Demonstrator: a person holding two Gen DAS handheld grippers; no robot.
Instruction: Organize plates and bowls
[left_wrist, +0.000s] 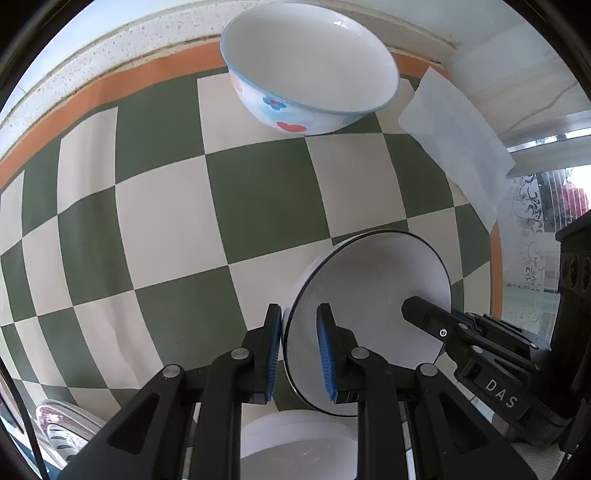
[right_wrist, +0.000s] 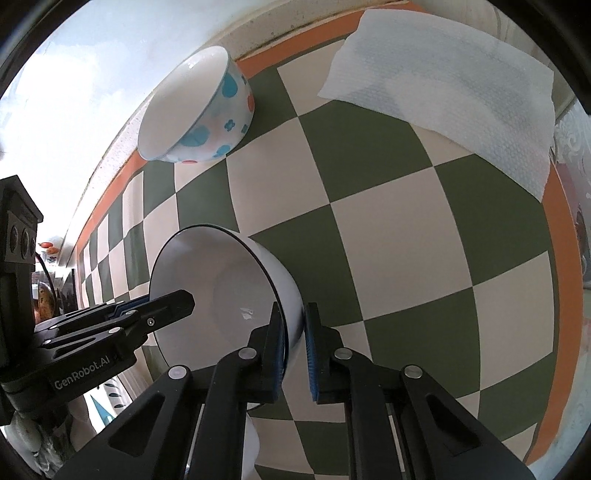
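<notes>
- Looking at the big picture first: checkered table (left_wrist: 166, 206), with a flowered bowl (left_wrist: 310, 77) way off at the far edge next to a paper towel (left_wrist: 454, 136).
- The white bowl (left_wrist: 369, 295) is the one in play, near side of the table, well apart from the flowered one, a plain dish (left_wrist: 295, 443) just below it.
- Left gripper (left_wrist: 295, 354) is clamped on its left rim, one pad inside, one outside.
- Right gripper (right_wrist: 295, 350) pinches the opposite rim the same way.
- So the bowl hangs between both hands; my guess is they have to travel together toward the flowered bowl.
</notes>
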